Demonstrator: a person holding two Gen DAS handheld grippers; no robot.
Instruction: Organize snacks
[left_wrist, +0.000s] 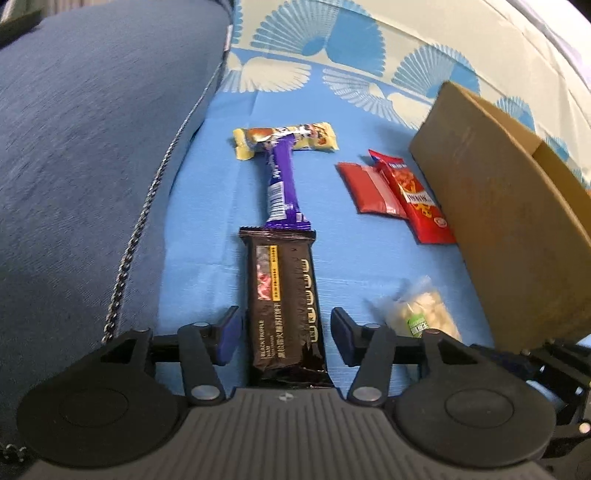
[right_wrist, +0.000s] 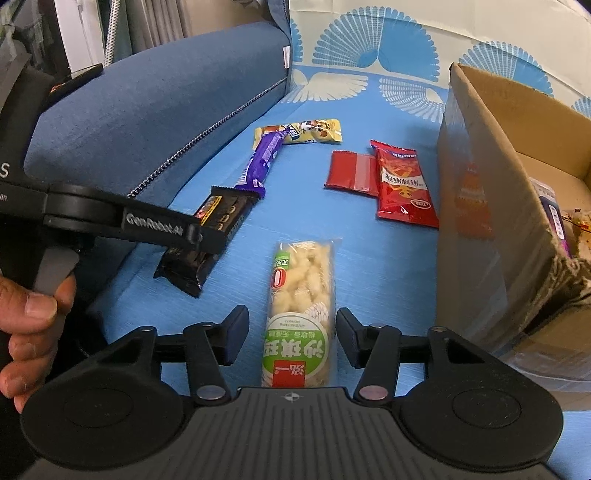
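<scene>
Snacks lie on a blue cloth. A black bar (left_wrist: 282, 302) lies lengthwise between the open fingers of my left gripper (left_wrist: 284, 332), small gaps on both sides. A purple bar (left_wrist: 282, 181) lies beyond it, overlapping a yellow packet (left_wrist: 317, 136). A clear-and-green rice-snack pack (right_wrist: 301, 314) lies between the open fingers of my right gripper (right_wrist: 291, 332), not clamped. Two red packets (right_wrist: 402, 184) (right_wrist: 351, 173) lie beside a cardboard box (right_wrist: 491, 206). The left gripper also shows in the right wrist view (right_wrist: 203, 236), over the black bar (right_wrist: 207, 236).
A dark blue cushion (left_wrist: 85, 155) borders the snacks on the left. The open cardboard box (left_wrist: 509, 221) stands at the right with some items inside. A cream fabric with blue fan prints (right_wrist: 373, 48) rises behind.
</scene>
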